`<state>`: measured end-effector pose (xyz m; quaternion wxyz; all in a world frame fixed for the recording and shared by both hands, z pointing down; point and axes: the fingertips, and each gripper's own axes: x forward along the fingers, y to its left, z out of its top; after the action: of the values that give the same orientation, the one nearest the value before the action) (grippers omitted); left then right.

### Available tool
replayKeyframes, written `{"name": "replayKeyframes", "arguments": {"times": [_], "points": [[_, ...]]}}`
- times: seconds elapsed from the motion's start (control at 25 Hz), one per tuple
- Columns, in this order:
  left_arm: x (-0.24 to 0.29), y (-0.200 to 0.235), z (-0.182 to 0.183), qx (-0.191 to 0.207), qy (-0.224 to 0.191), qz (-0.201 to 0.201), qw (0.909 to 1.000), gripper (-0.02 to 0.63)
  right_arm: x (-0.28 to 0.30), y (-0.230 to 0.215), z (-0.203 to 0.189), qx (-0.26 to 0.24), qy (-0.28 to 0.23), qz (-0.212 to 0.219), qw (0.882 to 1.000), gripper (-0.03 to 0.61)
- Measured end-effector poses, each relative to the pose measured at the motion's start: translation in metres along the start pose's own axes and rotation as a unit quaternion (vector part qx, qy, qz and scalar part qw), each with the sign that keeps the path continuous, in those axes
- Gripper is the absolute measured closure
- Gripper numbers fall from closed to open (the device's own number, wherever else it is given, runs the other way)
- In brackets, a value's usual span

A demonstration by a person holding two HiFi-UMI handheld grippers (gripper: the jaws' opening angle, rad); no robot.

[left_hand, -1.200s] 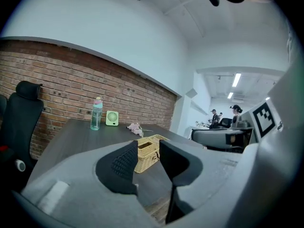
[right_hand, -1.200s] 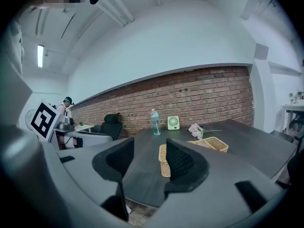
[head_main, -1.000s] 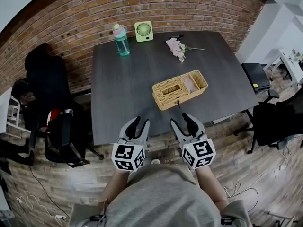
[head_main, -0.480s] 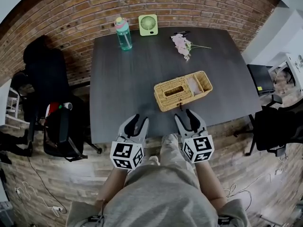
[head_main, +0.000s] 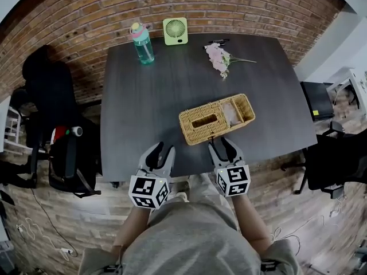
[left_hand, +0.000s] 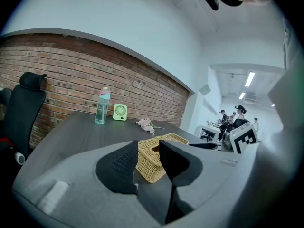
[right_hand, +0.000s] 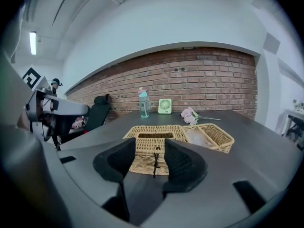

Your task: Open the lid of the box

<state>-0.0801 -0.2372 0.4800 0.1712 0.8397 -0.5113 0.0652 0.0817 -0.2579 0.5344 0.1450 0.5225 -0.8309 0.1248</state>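
Hovering at the surface [head_main: 143,107] edge, left gripper [head_main: 160,150] fingers gape empty; right gripper [head_main: 221,144] fingers, just narrowing, hold nothing. At twelve o'clock, box [head_main: 217,118] front partly hidden.

On the one dark table [head_main: 143,113] I count one wicker box [head_main: 215,118], one teal water bottle [head_main: 141,43], one small green fan [head_main: 175,30] and one sprig of pink flowers [head_main: 221,59]. I hold two grippers, the left gripper [head_main: 159,149] and the right gripper [head_main: 221,144], each with two jaws.
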Motion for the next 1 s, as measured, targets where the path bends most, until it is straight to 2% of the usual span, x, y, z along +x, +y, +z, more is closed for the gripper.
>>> {"name": "replayKeyframes", "arguments": {"times": [0.36, 0.56, 0.88, 1.0], "points": [[0.020, 0.006, -0.002, -0.006, 0.013, 0.015, 0.9998, 0.479, 0.033, -0.014, -0.031, -0.011, 0.038, 0.009, 0.999, 0.424], [0.023, 0.008, -0.002, -0.008, 0.014, 0.017, 0.9997, 0.479, 0.037, -0.021, -0.037, -0.009, 0.041, -0.007, 0.999, 0.491], [0.019, 0.005, -0.003, -0.004, 0.016, 0.015, 0.9997, 0.479, 0.043, -0.014, -0.052, 0.004, 0.054, 0.004, 0.999, 0.495], [0.015, 0.004, -0.003, -0.003, 0.015, 0.017, 0.9997, 0.479, 0.045, -0.015, -0.055, 0.004, 0.057, -0.003, 0.998, 0.537]]}}
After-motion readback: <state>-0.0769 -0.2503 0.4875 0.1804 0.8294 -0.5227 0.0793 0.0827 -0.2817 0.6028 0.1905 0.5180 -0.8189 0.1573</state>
